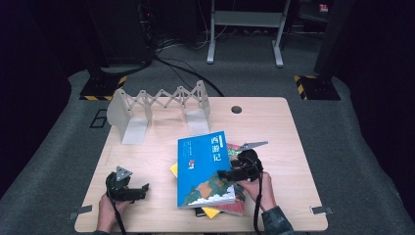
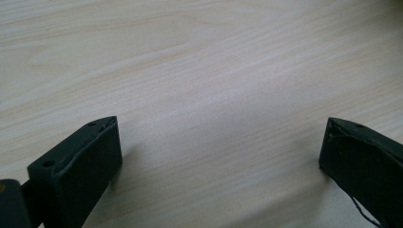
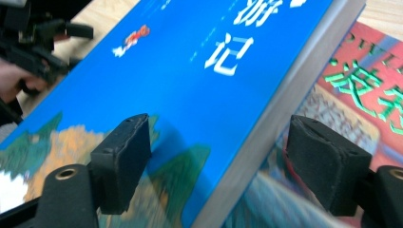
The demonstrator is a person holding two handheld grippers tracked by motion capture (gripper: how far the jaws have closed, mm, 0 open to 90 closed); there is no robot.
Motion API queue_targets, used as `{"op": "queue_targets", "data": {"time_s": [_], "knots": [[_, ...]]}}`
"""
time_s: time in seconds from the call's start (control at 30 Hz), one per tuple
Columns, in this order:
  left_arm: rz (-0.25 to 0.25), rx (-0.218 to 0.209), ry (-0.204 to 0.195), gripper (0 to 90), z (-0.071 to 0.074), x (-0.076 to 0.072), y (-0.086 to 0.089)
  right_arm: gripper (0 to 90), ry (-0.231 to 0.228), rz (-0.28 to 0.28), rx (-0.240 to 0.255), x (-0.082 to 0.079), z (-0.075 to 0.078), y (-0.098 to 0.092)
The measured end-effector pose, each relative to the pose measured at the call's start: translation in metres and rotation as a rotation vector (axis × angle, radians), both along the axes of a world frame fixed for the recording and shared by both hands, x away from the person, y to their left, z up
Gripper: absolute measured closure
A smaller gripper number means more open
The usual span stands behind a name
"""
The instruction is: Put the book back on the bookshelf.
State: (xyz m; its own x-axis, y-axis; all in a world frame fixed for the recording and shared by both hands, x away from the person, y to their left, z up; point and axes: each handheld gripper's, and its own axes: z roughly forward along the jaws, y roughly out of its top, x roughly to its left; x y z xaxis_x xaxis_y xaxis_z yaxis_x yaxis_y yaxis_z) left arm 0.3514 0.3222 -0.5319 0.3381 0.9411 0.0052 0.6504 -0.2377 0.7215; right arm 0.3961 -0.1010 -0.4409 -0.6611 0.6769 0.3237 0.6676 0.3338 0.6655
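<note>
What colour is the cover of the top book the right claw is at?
Bright blue, white lettering: top book, clearest in the right gripper view.

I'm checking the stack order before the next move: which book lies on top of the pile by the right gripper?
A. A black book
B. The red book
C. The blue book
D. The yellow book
C: in the high view the blue book covers the pile, with the red book and the yellow book peeking out beneath it; the right gripper straddles its edge.

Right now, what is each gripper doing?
Left gripper: open, nothing between its fingers.
Right gripper: straddles the blue paperback book's edge; grip cannot be told.
</note>
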Motion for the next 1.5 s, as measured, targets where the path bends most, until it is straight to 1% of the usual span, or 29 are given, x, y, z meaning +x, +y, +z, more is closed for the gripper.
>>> {"op": "queue_targets", "data": {"time_s": [0.03,0.1,0.13,0.17,0.2,0.23,0.27,0.33,0.47,0.5,0.53,0.57,0.6,0.7,0.73,0.77,0.8,0.83,0.87,0.97,1.07,1.17,1.2,1.27,1.3,1.33,1.37,1.4,1.5], "knots": [[-0.007,0.014,0.018,0.0,0.002,0.002,-0.001,21.2,-0.007,0.004,-0.01,-0.002,0.0,-0.001],[0.018,0.031,0.04,0.0,0.007,0.007,-0.003,21.2,-0.018,0.006,-0.026,-0.008,0.002,-0.004],[0.014,0.005,0.04,0.0,0.009,0.009,-0.004,21.0,-0.024,0.007,-0.028,-0.011,0.002,-0.005],[0.014,0.005,0.04,0.0,0.009,0.009,-0.004,21.0,-0.024,0.007,-0.028,-0.011,0.002,-0.005],[0.013,-0.046,0.026,0.0,0.019,0.013,-0.005,20.5,-0.021,0.008,-0.034,-0.014,0.002,-0.006],[0.013,-0.046,0.026,0.0,0.019,0.013,-0.005,20.5,-0.021,0.008,-0.034,-0.014,0.002,-0.006],[-0.013,-0.094,0.039,0.0,0.029,0.017,-0.008,20.5,-0.032,0.003,-0.044,-0.016,0.002,-0.006],[-0.04,-0.144,0.038,0.0,0.039,0.023,-0.013,20.5,-0.042,-0.002,-0.05,-0.018,0.003,-0.005],[-0.102,-0.219,0.05,0.0,0.056,0.035,-0.026,18.4,-0.036,0.006,-0.043,-0.02,0.002,-0.004],[-0.106,-0.256,0.046,0.0,0.059,0.038,-0.03,17.8,-0.028,0.005,-0.04,-0.02,0.001,-0.003],[-0.106,-0.256,0.046,0.0,0.059,0.038,-0.03,17.5,-0.024,0.002,-0.037,-0.02,0.001,-0.003],[-0.141,-0.288,0.058,0.0,0.067,0.045,-0.04,17.5,-0.028,0.002,-0.036,-0.021,0.0,-0.003],[-0.146,-0.302,0.056,0.0,0.069,0.047,-0.044,17.5,-0.03,0.001,-0.034,-0.021,0.0,-0.003],[-0.184,-0.322,0.068,0.0,0.076,0.058,-0.058,17.5,-0.049,0.005,-0.034,-0.021,-0.001,-0.003],[-0.194,-0.333,0.076,0.0,0.077,0.061,-0.064,17.5,-0.04,0.002,-0.035,-0.022,-0.001,-0.003],[-0.194,-0.333,0.076,0.0,0.077,0.061,-0.064,17.5,-0.041,0.001,-0.035,-0.022,-0.001,-0.003],[-0.227,-0.33,0.095,0.0,0.079,0.069,-0.072,17.5,-0.043,0.0,-0.036,-0.022,-0.001,-0.003],[-0.231,-0.336,0.099,0.0,0.079,0.072,-0.077,17.6,-0.047,-0.002,-0.038,-0.022,0.0,-0.003],[-0.254,-0.328,0.113,0.1,0.08,0.076,-0.081,17.8,-0.045,-0.007,-0.038,-0.023,0.0,-0.002],[-0.258,-0.337,0.113,0.1,0.081,0.081,-0.088,20.1,-0.043,-0.001,-0.026,-0.023,-0.001,-0.002],[-0.289,-0.345,0.146,0.5,0.08,0.092,-0.099,23.2,-0.039,0.024,-0.008,-0.022,-0.002,0.002],[-0.299,-0.341,0.157,0.9,0.079,0.095,-0.102,23.1,-0.036,0.022,-0.011,-0.022,-0.001,0.003],[-0.304,-0.356,0.174,1.0,0.078,0.098,-0.104,23.2,-0.029,0.019,-0.001,-0.021,-0.002,0.003],[-0.303,-0.334,0.186,0.9,0.074,0.103,-0.109,23.2,-0.028,0.021,0.001,-0.021,-0.002,0.002],[-0.303,-0.334,0.186,0.9,0.074,0.103,-0.109,23.2,-0.028,0.021,0.001,-0.021,-0.002,0.002],[-0.321,-0.347,0.206,0.1,0.071,0.106,-0.11,23.2,-0.026,0.024,-0.003,-0.021,-0.002,0.003],[-0.322,-0.358,0.212,0.1,0.07,0.106,-0.111,23.2,-0.025,0.025,-0.003,-0.021,-0.002,0.002],[-0.322,-0.358,0.212,0.1,0.07,0.106,-0.111,23.2,-0.025,0.025,-0.003,-0.021,-0.002,0.002],[-0.34,-0.39,0.219,0.1,0.066,0.11,-0.113,23.1,-0.021,0.019,0.001,-0.021,-0.002,0.002]]}}
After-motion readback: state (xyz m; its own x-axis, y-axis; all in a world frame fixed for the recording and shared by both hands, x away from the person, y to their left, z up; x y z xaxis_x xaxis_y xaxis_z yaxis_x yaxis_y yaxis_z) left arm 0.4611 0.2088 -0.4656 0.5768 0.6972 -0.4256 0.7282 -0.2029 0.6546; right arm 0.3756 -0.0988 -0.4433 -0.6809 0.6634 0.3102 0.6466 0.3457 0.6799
